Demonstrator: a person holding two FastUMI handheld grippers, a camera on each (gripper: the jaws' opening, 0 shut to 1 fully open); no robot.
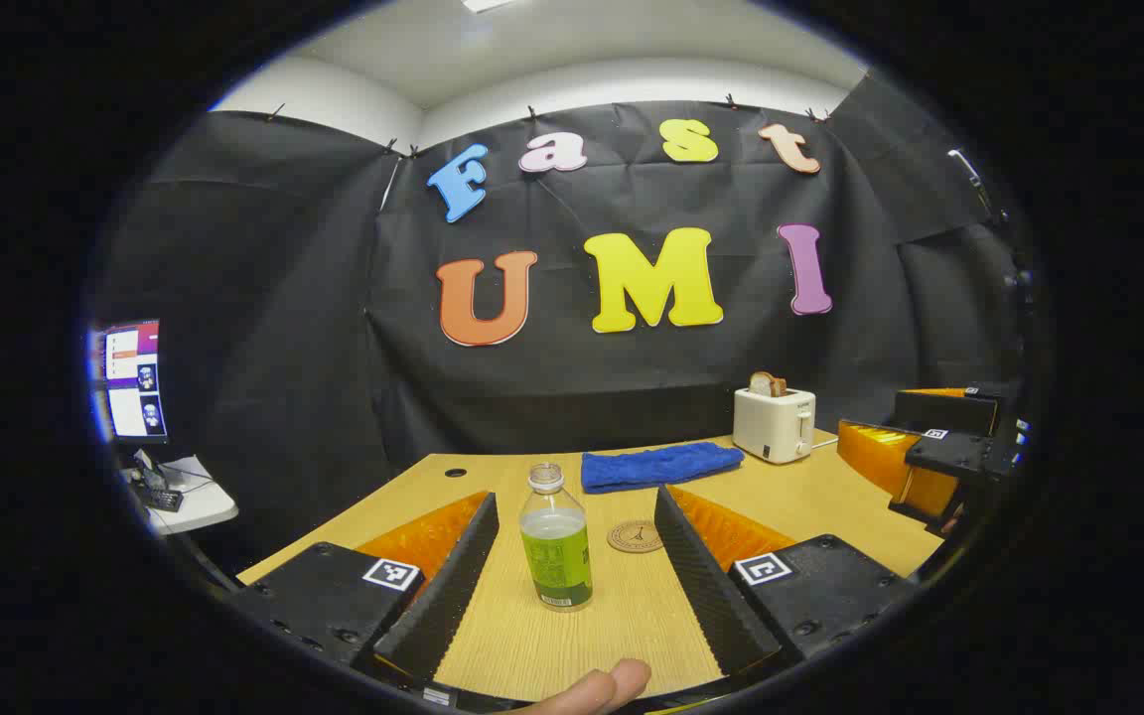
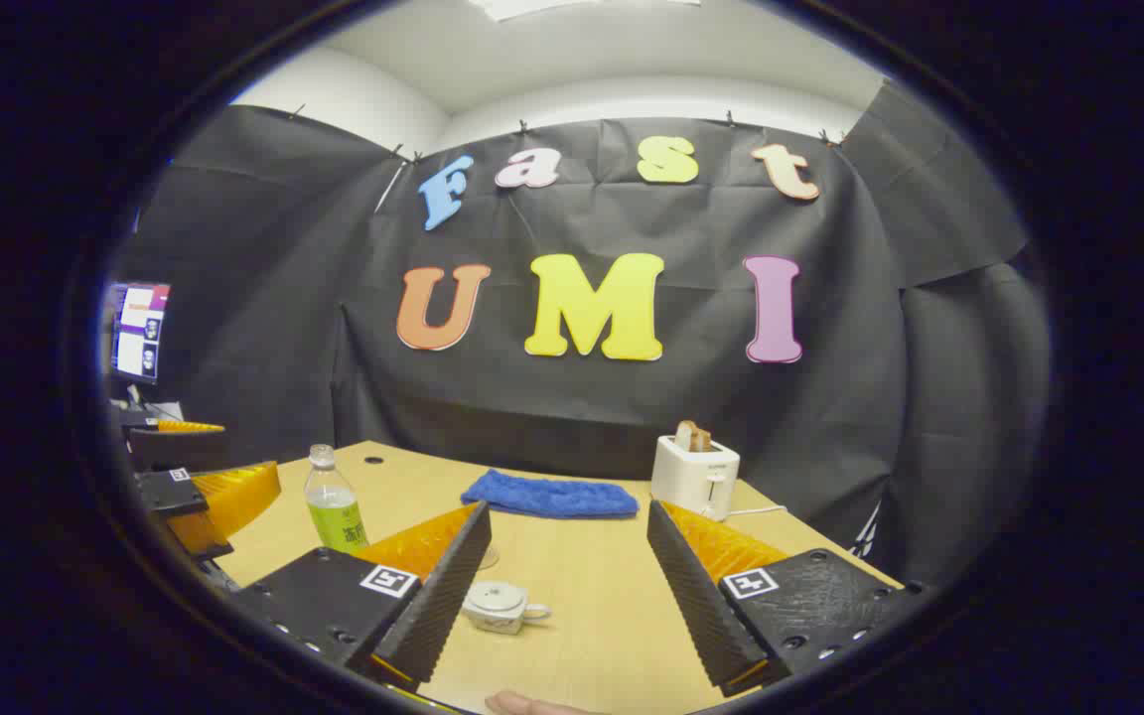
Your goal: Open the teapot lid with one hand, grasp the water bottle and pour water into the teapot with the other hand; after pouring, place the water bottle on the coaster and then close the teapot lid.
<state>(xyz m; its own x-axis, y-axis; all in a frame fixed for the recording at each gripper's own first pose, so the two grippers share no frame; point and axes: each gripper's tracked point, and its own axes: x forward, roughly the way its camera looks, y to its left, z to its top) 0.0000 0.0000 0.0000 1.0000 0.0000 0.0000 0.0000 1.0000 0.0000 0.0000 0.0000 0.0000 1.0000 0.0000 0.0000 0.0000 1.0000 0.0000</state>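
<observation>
Now the left gripper [image 1: 574, 586] sits low over the table [image 1: 532, 645], its jaws spread wide, and the water bottle [image 1: 555, 541] stands upright right between them, touched by neither finger. Cap off, neck bare, greenish liquid up to about the shoulder of the label. Just behind the bottle and a touch to its right lies the round coaster [image 1: 636, 536], flat on the wood. Farther back from the bottle, the blue towel [image 1: 661, 466] is stretched out, and beyond that the white toaster [image 1: 774, 424] with a slice of bread poking up.

Over to the right gripper [image 2: 572, 596], jaws also wide and gripping nothing. The small white teapot [image 2: 499, 607] sits on the table close in front of it, hard by the left finger, lid on, handle pointing right. From this view the bottle [image 2: 335, 513] stands well left of the teapot and farther back, with the left gripper [image 2: 197, 497] just beside it on the left. The towel [image 2: 550, 496] and toaster [image 2: 694, 476] sit well behind the teapot, toward the black cloth wall [image 2: 612, 417]. A fingertip [image 1: 602, 687] shows at the lower edge of the left gripper view.
</observation>
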